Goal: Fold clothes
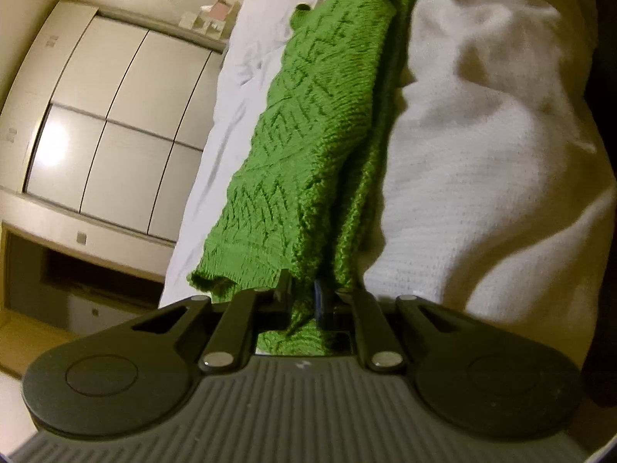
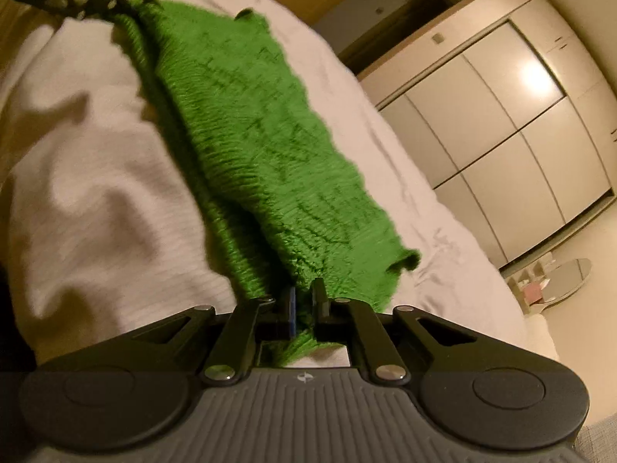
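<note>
A green knitted garment (image 1: 308, 135) hangs stretched lengthwise above a bed. In the left wrist view my left gripper (image 1: 304, 297) is shut on its near end, and knit bunches between the fingers and spills back toward the camera. From the right wrist, the same green knit (image 2: 250, 135) runs away from my right gripper (image 2: 304, 301), whose pads pinch the opposite end. The left gripper (image 2: 115, 4) shows at the top left of that view, holding the far end. The garment is folded along its length, with one layer drooping to the side.
A white textured blanket (image 1: 482, 154) lies rumpled beside the garment, over a pale sheet (image 1: 239, 88). A cream wardrobe (image 2: 501, 135) with glossy doors stands beyond the bed. A small round table (image 2: 559, 281) with small items is at the bedside.
</note>
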### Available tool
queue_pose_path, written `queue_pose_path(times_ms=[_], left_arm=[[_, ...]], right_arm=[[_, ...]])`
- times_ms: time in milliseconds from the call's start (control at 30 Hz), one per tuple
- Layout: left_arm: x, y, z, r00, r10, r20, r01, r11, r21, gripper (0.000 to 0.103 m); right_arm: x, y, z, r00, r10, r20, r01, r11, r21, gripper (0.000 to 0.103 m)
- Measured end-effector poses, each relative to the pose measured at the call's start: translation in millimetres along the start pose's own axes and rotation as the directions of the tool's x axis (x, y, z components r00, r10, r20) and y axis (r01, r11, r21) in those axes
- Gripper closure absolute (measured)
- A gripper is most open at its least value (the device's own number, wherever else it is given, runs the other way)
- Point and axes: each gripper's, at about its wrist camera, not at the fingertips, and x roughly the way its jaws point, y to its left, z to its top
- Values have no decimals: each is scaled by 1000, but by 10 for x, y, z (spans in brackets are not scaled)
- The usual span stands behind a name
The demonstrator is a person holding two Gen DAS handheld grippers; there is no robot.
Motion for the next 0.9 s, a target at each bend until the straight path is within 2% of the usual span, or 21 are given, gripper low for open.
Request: queue_pose_path(times_ms=[100, 167, 233, 267, 333, 433, 467, 533, 633, 700, 767, 833, 900], left_arm=[[-137, 266, -14, 996, -83, 11, 84, 986, -144, 90], [-264, 485, -23, 991, -127, 41, 133, 957, -257, 90], [-369, 698, 0, 987, -139, 82, 159, 917, -365, 90], [-384, 811, 52, 984, -141, 110, 175, 890, -421, 90], [-327, 988, 186, 976, -151, 155, 210, 834, -510, 90], [-78, 1067, 405, 976, -135, 172, 212, 775, -595, 85], [31, 1040, 440, 978, -142, 150, 205, 751, -627, 85], [250, 919, 428, 982, -166, 87, 181, 709, -682, 85], [387, 692, 237, 983, -184, 20, 138, 656, -742, 85], [302, 657, 121, 981, -190, 29, 141, 607, -782, 85], [255, 799, 72, 975, -219, 42, 161, 563, -810, 85], [265, 1033, 80, 979, -196, 48, 152, 561, -814, 85], [304, 1282, 82, 984, -168, 61, 145, 553, -820, 85]], right_arm=[[-87, -96, 11, 1000, 29, -10, -28, 998, 62, 74], [-181, -245, -1, 998, 59, -18, -55, 985, 161, 63], [-260, -473, 18, 996, 93, 9, -91, 944, 316, 58], [-284, -599, 40, 993, 114, 39, -120, 907, 404, 57], [-330, -850, 83, 984, 146, 103, -178, 804, 567, 56], [-194, -1024, 155, 955, 197, 222, -297, 607, 737, 56], [-125, -1026, 179, 951, 200, 238, -310, 567, 763, 56], [15, -952, 142, 951, 211, 226, -304, 515, 801, 56], [210, -679, -51, 948, 280, 153, -279, 491, 825, 56], [235, -647, -155, 936, 308, 169, -303, 468, 830, 56], [228, -750, -142, 923, 349, 159, -316, 455, 833, 56], [241, -953, -107, 913, 373, 162, -325, 429, 843, 55], [287, -1170, -64, 926, 337, 168, -310, 430, 848, 55]])
